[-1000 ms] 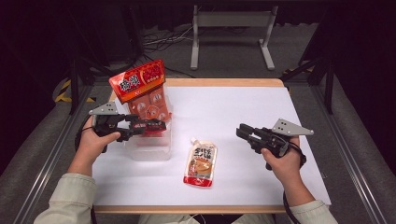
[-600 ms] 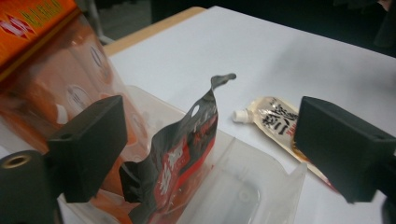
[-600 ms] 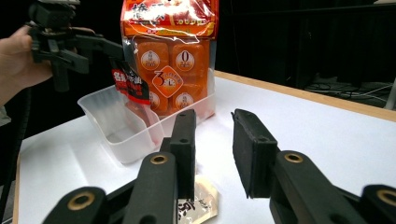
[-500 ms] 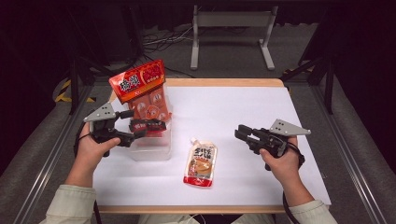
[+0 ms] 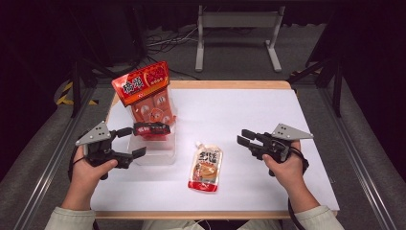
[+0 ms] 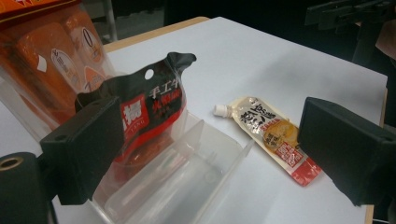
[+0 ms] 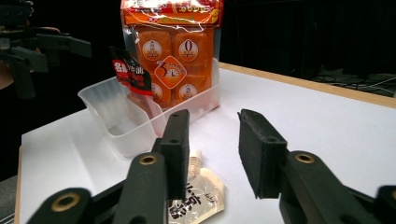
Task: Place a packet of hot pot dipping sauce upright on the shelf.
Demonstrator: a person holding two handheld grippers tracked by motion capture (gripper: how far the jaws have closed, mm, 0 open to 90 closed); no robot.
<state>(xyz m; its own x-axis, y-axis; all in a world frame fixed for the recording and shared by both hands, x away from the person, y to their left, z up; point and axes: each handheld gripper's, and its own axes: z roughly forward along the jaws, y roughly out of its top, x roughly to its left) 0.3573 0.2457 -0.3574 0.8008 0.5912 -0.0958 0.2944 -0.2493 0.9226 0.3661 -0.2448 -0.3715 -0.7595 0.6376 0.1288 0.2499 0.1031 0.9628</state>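
- The left tool (image 5: 127, 143) sits at the near-left corner of a clear plastic bin (image 5: 158, 154), its jaws spread wide with nothing pressed between them; they have just been opening.
- The bin stands left of the middle of the worktop (image 5: 239, 110) and holds two packs, both leaning upright: a tall orange snack bag (image 5: 146, 96) at the far end, and a smaller black-and-red packet (image 5: 152, 128) in front of it, resting against the bin's wall.
- One pale spouted pouch (image 5: 206, 167) lies flat on the worktop, right of the bin and apart from it, cap pointing away from the person.
- The right tool (image 5: 245, 139) hovers right of the pouch, jaws partly apart, gripping nothing; they have just been opening too.
- The worktop is white with a wooden edge; beyond it the room is dark, with a grey metal stand (image 5: 237, 33) and cables (image 5: 167, 40) on the floor.
- Count: one bin, two packs inside, one pouch outside, two tools.
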